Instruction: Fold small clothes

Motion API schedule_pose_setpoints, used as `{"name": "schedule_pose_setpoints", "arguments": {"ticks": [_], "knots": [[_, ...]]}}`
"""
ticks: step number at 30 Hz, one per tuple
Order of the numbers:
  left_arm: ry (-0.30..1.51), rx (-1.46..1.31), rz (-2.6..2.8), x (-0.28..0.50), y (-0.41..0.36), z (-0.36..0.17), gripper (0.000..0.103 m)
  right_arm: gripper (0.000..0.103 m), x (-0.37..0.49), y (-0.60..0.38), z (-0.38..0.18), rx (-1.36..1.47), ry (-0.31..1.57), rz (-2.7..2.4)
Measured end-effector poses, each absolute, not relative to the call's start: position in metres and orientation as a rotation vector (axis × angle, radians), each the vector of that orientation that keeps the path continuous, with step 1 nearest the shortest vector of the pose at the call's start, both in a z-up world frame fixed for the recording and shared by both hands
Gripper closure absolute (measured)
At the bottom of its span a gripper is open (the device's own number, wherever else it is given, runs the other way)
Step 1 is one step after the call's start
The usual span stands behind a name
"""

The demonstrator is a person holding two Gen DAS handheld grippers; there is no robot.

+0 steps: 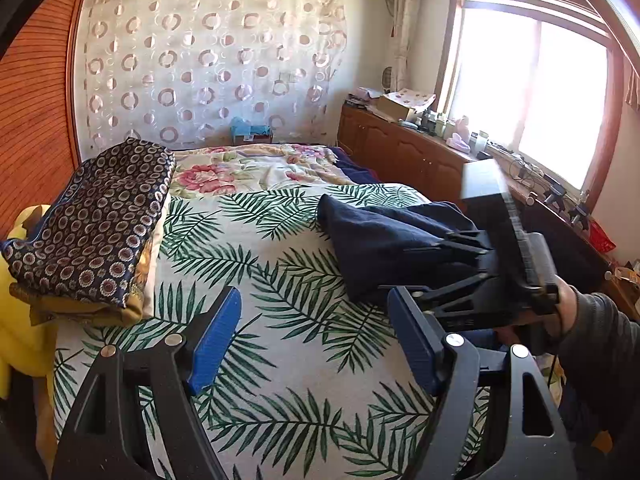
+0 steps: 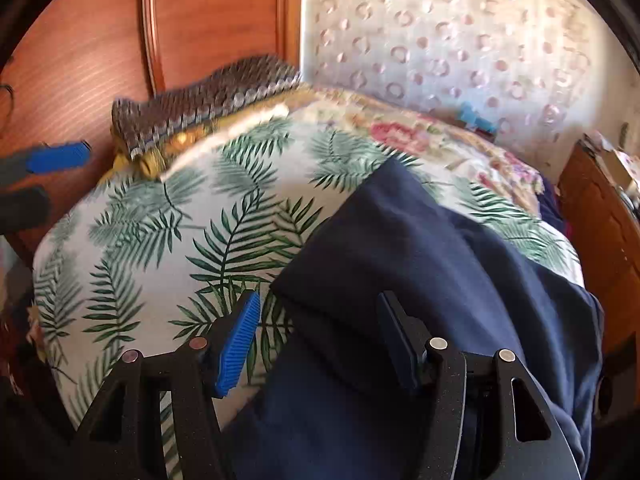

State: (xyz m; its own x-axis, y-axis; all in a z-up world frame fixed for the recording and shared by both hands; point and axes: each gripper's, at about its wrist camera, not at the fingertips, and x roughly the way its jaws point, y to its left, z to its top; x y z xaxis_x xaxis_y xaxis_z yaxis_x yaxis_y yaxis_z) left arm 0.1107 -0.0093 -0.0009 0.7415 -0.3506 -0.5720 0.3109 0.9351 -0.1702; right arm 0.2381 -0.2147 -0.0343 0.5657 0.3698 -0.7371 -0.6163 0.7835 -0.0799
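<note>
A dark navy garment (image 1: 384, 240) lies on the palm-leaf bedsheet (image 1: 256, 240) at the right side of the bed. My left gripper (image 1: 316, 340) is open and empty above the sheet, left of the garment. My right gripper (image 1: 460, 246) shows in the left wrist view with its tips on the garment's right edge. In the right wrist view the right gripper (image 2: 320, 340) is open, and the navy garment (image 2: 440, 260) lies between and past its fingers. The left gripper's blue finger (image 2: 60, 158) shows at the far left.
A folded dark patterned quilt (image 1: 92, 224) lies on the bed's left side over yellow bedding. A floral blanket (image 1: 248, 168) covers the far end. A wooden cabinet (image 1: 404, 152) with clutter runs along the right under the window. A wooden wardrobe (image 2: 120, 40) stands at the left.
</note>
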Motion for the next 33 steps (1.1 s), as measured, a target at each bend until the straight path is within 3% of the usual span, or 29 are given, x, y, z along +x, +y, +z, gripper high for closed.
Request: {"name": "schedule_pose_setpoints", "arguments": {"ticks": [8, 10, 12, 14, 33], "knots": [[0.638, -0.069, -0.354, 0.107, 0.0, -0.008, 0.026, 0.041, 0.271, -0.185, -0.055, -0.438, 0.849, 0.569], [0.638, -0.066, -0.355, 0.107, 0.0, -0.008, 0.026, 0.055, 0.27, -0.181, -0.058, -0.476, 0.837, 0.543], [0.639, -0.064, -0.357, 0.105, -0.002, -0.008, 0.026, 0.079, 0.269, -0.179, -0.061, -0.494, 0.825, 0.514], [0.637, -0.065, -0.359, 0.105, -0.003, -0.008, 0.026, 0.09, 0.27, -0.182, -0.057, -0.451, 0.816, 0.536], [0.709, -0.048, -0.428, 0.141, -0.036, -0.03, 0.026, 0.094, 0.3, -0.301, 0.034, -0.234, 0.659, 0.336]]}}
